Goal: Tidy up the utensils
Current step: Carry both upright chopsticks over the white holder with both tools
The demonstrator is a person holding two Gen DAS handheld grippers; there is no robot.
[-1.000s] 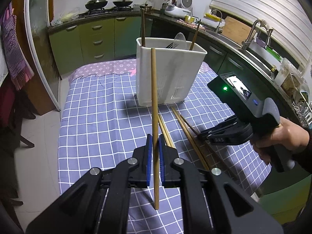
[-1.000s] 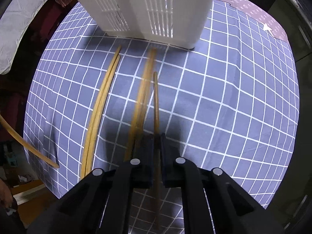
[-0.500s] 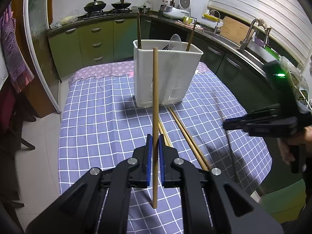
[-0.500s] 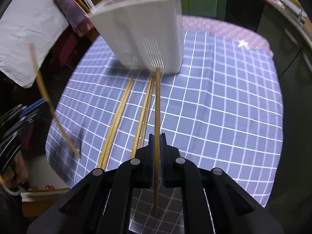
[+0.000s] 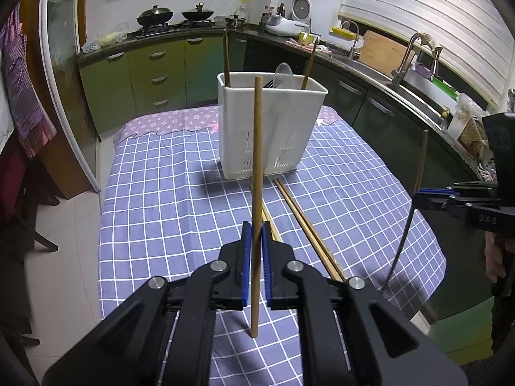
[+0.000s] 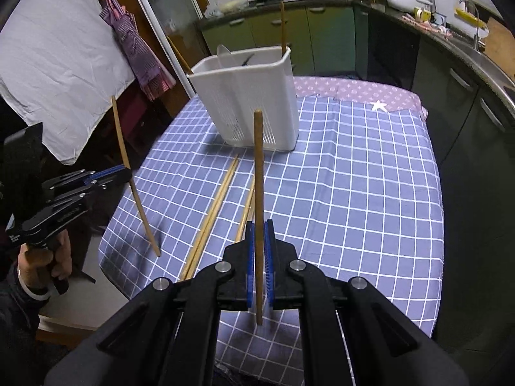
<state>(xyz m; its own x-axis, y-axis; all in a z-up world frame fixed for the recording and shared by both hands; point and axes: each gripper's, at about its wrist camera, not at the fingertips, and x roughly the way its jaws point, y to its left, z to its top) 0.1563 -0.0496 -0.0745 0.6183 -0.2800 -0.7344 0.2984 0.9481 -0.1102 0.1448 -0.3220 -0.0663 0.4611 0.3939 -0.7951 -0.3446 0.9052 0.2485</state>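
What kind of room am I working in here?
Most likely a home kitchen: woks on a stove, green cabinets under a dark counter, and a sink with a faucet. The work surface is a table with a checked cloth.

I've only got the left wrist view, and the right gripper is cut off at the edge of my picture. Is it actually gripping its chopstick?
Observer: Yes. In the right wrist view the right gripper is shut on the right-hand chopstick, with a blue pad against each side and the stick upright.
Operator: My own stick looks vertical from here. Is it?
Observer: Not from that side. The left gripper holds the left-hand chopstick tilted, with its lower end angled in over the corner of the checked cloth.
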